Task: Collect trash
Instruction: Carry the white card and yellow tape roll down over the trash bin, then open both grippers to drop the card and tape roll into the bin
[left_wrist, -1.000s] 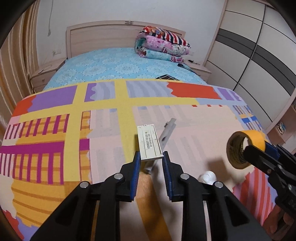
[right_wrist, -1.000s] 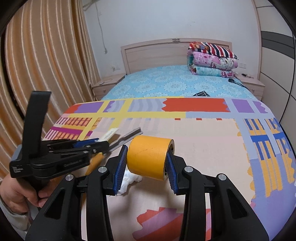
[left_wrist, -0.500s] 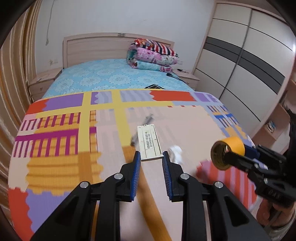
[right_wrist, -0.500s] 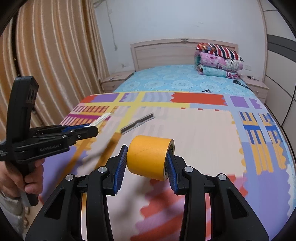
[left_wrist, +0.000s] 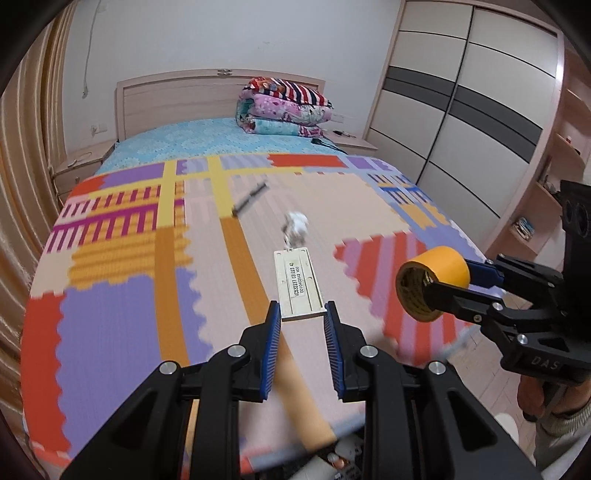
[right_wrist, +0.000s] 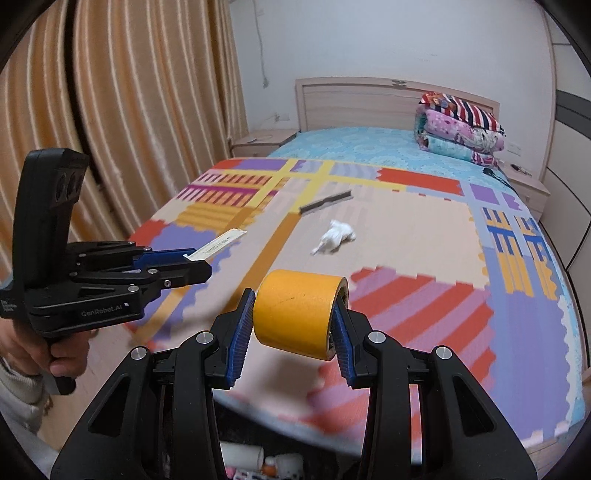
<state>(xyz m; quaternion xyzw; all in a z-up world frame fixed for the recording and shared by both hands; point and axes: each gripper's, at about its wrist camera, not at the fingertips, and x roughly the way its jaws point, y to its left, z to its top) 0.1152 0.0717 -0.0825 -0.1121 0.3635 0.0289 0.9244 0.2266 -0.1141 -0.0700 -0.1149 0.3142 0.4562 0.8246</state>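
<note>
On the bed's colourful patchwork foam mat, my left tool pinched a stiff, light cream plastic strip by its end. My right tool clamped a rigid yellow tape roll across its flat faces.

This is a bedroom in a home. A bed with a pale wooden headboard fills the middle, spread with a turquoise sheet and a colourful patchwork mat. Folded quilts are stacked by the headboard. Low nightstands flank the bed, a sliding-door wardrobe lines one wall, and striped tan curtains hang along the other.
</note>
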